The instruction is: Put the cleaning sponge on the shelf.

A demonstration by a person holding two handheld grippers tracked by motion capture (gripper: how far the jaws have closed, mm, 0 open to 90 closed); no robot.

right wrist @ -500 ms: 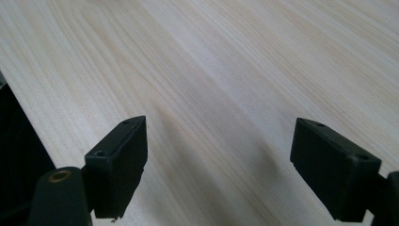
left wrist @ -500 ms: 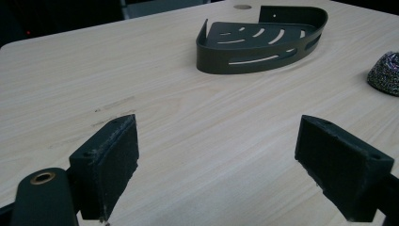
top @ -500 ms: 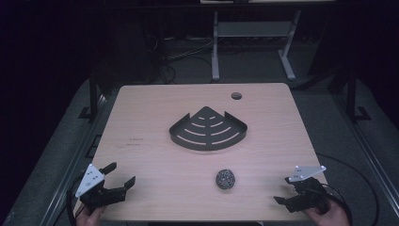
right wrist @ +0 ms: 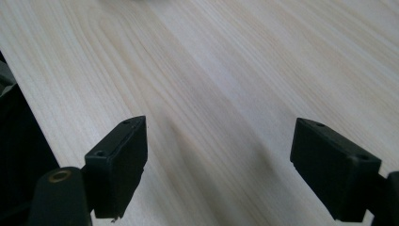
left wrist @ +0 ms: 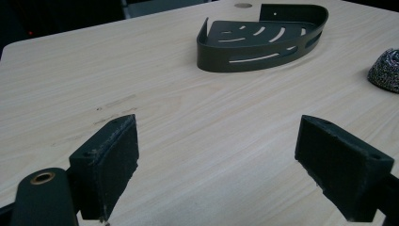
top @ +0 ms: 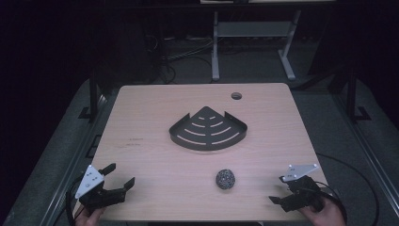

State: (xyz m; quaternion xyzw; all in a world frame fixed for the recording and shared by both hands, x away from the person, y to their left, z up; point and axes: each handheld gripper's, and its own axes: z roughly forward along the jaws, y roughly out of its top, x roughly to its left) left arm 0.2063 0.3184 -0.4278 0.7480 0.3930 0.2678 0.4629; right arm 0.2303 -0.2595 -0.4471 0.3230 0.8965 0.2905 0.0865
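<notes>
A black quarter-round slotted caddy (top: pixel 207 130) lies at the middle of the light wooden table (top: pixel 150 117). A small dark metallic scrubber ball (top: pixel 225 179) rests nearer the front edge, right of centre. My left gripper (top: pixel 120 175) sits at the front left corner, open and holding nothing. In the left gripper view its fingers (left wrist: pixel 109 160) stand wide apart over bare wood, with the caddy (left wrist: pixel 263 40) ahead and the scrubber ball (left wrist: pixel 386 70) at the right edge. My right gripper (top: pixel 278 189) is at the front right corner, open, its fingers (right wrist: pixel 120 162) framing bare wood.
A round cable hole (top: pixel 236 96) is near the table's far edge. Beyond the table stand a white metal frame (top: pixel 249 42) and cables on a dark floor. The table's edge (right wrist: pixel 28 117) runs close to my right gripper's left finger.
</notes>
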